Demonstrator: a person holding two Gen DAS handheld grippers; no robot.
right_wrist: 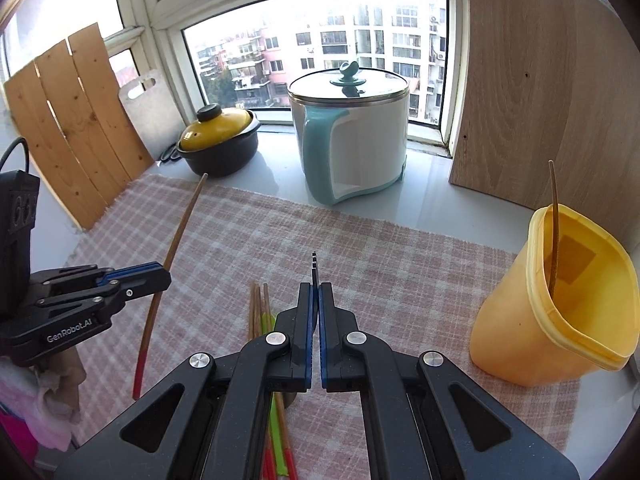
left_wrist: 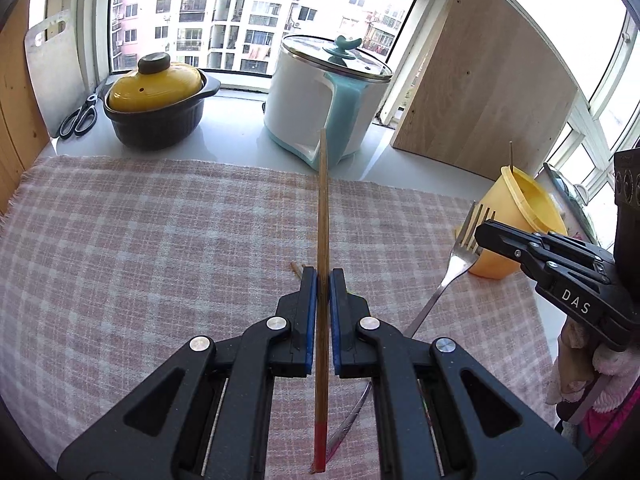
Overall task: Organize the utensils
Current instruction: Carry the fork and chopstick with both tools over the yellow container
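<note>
In the left wrist view my left gripper [left_wrist: 323,277] is shut on a wooden chopstick [left_wrist: 323,200] with a red end, which points away over the checked cloth [left_wrist: 160,240]. At the right my right gripper [left_wrist: 482,232] holds a metal fork [left_wrist: 450,280], tines up, close to the yellow cup [left_wrist: 524,208]. In the right wrist view my right gripper [right_wrist: 316,290] is shut on the fork [right_wrist: 315,264], seen edge-on. The left gripper [right_wrist: 166,276] holds its chopstick [right_wrist: 182,228] at the left. The yellow cup [right_wrist: 516,332] holds one chopstick [right_wrist: 554,220]. Several chopsticks [right_wrist: 258,312] lie on the cloth below my fingers.
A dark pot with a yellow lid [left_wrist: 156,96], a white and teal pot with a glass lid [left_wrist: 320,96] and scissors [left_wrist: 80,116] stand at the back by the window. A wooden board [left_wrist: 480,80] leans at the back right. A metal utensil [left_wrist: 352,416] lies under my left gripper.
</note>
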